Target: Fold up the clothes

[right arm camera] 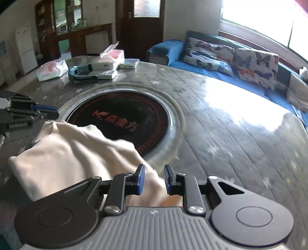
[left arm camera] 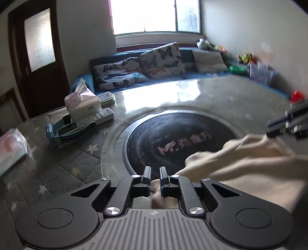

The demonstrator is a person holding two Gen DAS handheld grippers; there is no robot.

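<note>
Left gripper [left arm camera: 155,177]: jaws a narrow gap apart, cream cloth [left arm camera: 240,163] showing in the gap low down, fingertips clear above it; pads do not visibly press the fabric. Right gripper [right arm camera: 154,179]: jaws a bit wider, cloth edge lies under and between the blue pads [right arm camera: 141,179], no pinch visible. The cream cloth [right arm camera: 73,152] lies in a loose bunched heap at the near edge of the round table [right arm camera: 231,134], its far side overlapping the black round hotplate [right arm camera: 119,117] set in the table's middle. In the left wrist view the right gripper sits at the right edge, tips just above the cloth's far corner; in the right wrist view the left gripper sits at the left edge, tips just beside the cloth's far corner. Far left on the table: tissue packs [right arm camera: 52,70], remote control [left arm camera: 96,119], watch strap [left arm camera: 71,132]. Blue sofa [right arm camera: 192,61] with butterfly cushions [left arm camera: 159,59] beyond the table, below the window [left arm camera: 156,16].
</note>
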